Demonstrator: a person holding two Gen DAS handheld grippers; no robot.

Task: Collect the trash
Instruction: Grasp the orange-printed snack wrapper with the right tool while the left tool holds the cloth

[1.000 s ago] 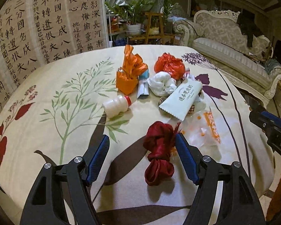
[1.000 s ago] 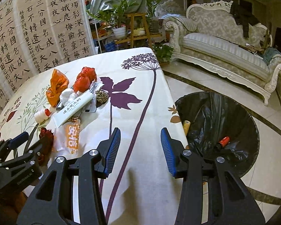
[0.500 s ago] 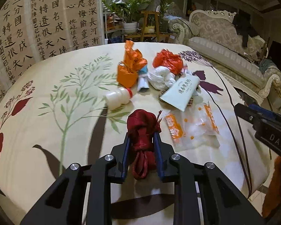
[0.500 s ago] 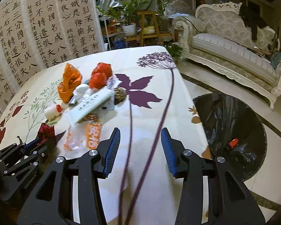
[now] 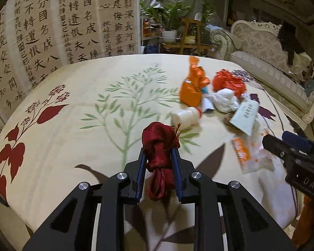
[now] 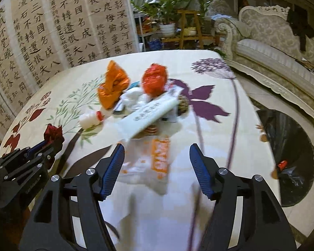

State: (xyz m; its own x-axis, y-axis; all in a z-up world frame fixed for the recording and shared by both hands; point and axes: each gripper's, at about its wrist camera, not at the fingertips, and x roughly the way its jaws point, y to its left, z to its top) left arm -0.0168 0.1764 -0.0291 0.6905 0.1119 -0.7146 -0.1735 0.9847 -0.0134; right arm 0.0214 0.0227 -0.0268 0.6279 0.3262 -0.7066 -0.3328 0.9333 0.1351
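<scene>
trash pile (image 6: 140,108) blurred, bin (image 6: 291,159) partly hidden

Both cameras ride on hand-held tools and look forward and down along their fingers, close over the table (image 5: 77,96). The left wrist view faces the calligraphy screen (image 5: 58,25) and the trash pile (image 5: 217,96) from the left; the right wrist view (image 6: 144,104) also takes in the black-lined bin (image 6: 288,146). Each view catches the other tool at its edge.

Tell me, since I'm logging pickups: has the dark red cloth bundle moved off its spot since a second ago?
Yes. The red bundle, clamped in the left tongs, has shifted left, away from the clear orange-printed wrapper it lay beside.
</scene>
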